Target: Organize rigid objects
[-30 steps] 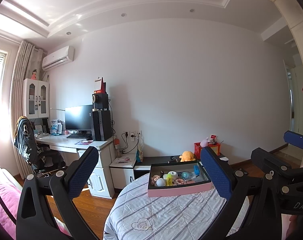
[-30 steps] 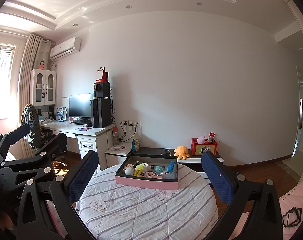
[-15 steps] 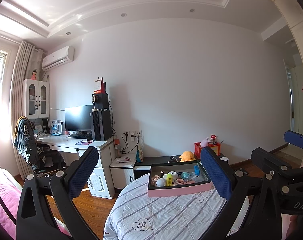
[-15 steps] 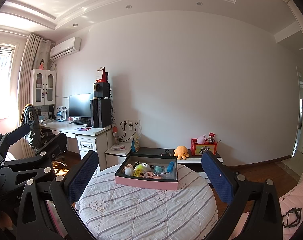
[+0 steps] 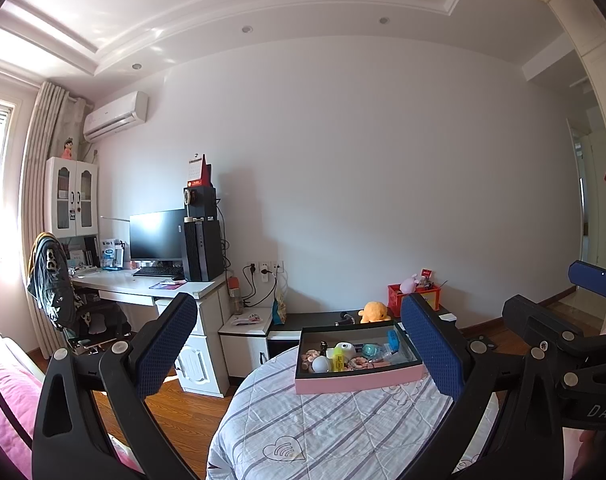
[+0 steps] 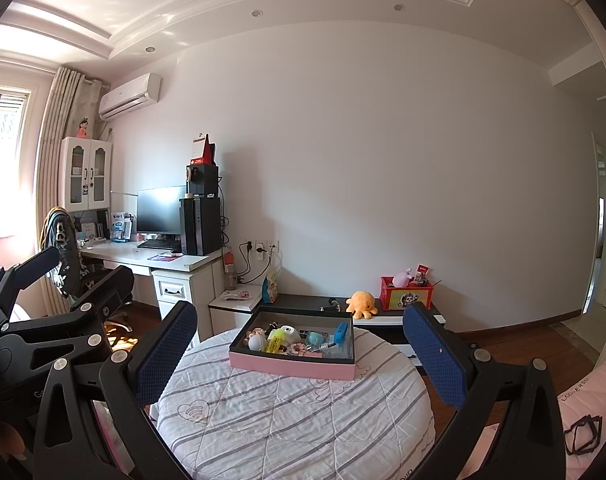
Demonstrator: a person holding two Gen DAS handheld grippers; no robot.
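Pink tray [image 6: 291, 367] between wide-spread tools

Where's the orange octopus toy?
In the right wrist view the orange octopus toy sits on the low dark cabinet behind the pink box, just left of the red box.

The left claw [image 5: 303, 344] hangs wide apart and empty above the striped round surface [image 5: 323, 432]. A pink-sided box [image 5: 359, 380] of small objects sits near the surface's far edge. The right claw [image 5: 559, 320] shows at the right, beside the surface.
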